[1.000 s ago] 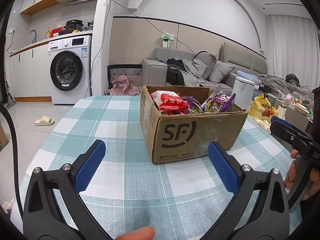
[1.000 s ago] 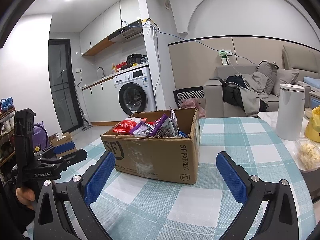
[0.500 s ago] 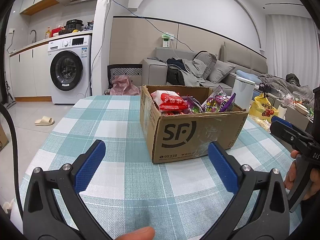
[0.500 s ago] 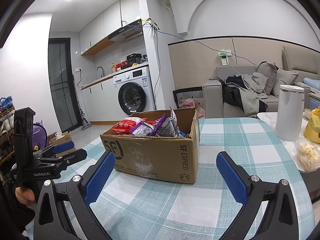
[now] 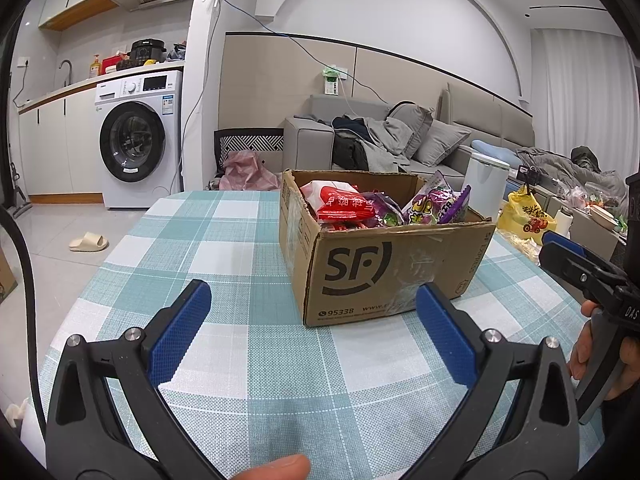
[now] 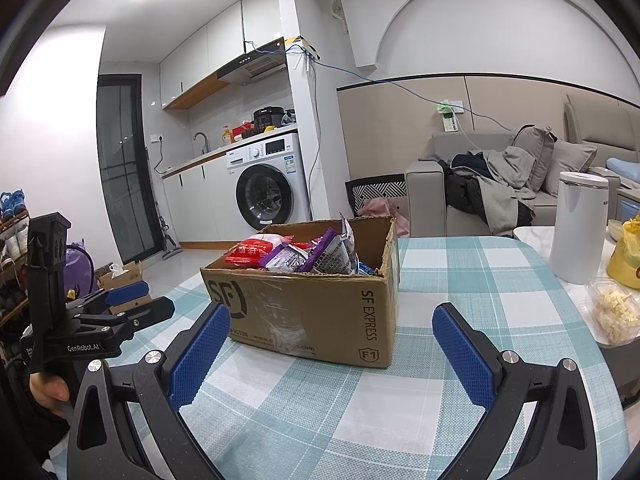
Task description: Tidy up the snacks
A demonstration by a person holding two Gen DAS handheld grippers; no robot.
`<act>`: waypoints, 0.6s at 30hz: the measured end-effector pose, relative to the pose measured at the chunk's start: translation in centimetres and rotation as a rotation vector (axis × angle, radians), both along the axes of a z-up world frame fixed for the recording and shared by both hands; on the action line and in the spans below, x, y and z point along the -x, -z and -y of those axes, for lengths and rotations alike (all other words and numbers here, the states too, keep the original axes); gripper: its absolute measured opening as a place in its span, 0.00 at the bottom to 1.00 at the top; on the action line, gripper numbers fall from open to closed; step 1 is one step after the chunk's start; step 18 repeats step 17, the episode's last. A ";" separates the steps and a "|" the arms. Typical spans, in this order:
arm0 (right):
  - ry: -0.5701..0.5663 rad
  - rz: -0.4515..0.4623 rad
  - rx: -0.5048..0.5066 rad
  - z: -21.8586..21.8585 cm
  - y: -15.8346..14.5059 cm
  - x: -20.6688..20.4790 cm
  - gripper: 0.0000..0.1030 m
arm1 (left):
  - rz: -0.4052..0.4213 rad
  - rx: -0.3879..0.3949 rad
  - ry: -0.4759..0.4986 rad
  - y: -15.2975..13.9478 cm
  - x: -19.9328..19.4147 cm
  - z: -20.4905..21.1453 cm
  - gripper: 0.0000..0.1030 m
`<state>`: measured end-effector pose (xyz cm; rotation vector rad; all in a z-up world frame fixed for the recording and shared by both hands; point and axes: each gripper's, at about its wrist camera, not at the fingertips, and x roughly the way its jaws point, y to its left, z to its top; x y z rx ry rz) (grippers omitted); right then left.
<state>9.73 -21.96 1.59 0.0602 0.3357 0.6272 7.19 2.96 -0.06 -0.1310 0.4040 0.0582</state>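
Observation:
A brown cardboard box (image 5: 372, 264) marked SF stands on the teal checked tablecloth (image 5: 224, 256), also in the right wrist view as the box (image 6: 320, 312). It holds several snack packets: a red one (image 5: 344, 204) and purple ones (image 5: 436, 204); the same packets (image 6: 296, 254) show from the right. My left gripper (image 5: 312, 320) hovers open just short of the box's near face, empty. My right gripper (image 6: 330, 340) is open too, in front of the box's corner, empty. Each gripper appears in the other's view: the right gripper (image 5: 560, 252), the left gripper (image 6: 132, 304).
A white cylindrical canister (image 6: 578, 226) stands at the table's right side, with a yellow bag (image 6: 626, 254) and a clear tub of food (image 6: 614, 314) beside it. Behind are a grey sofa (image 5: 400, 144) and a washing machine (image 5: 136, 144).

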 end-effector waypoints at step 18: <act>-0.010 0.008 0.009 0.4 -0.2 0.0 1.00 | 0.008 -0.003 0.002 0.1 0.1 -0.1 0.99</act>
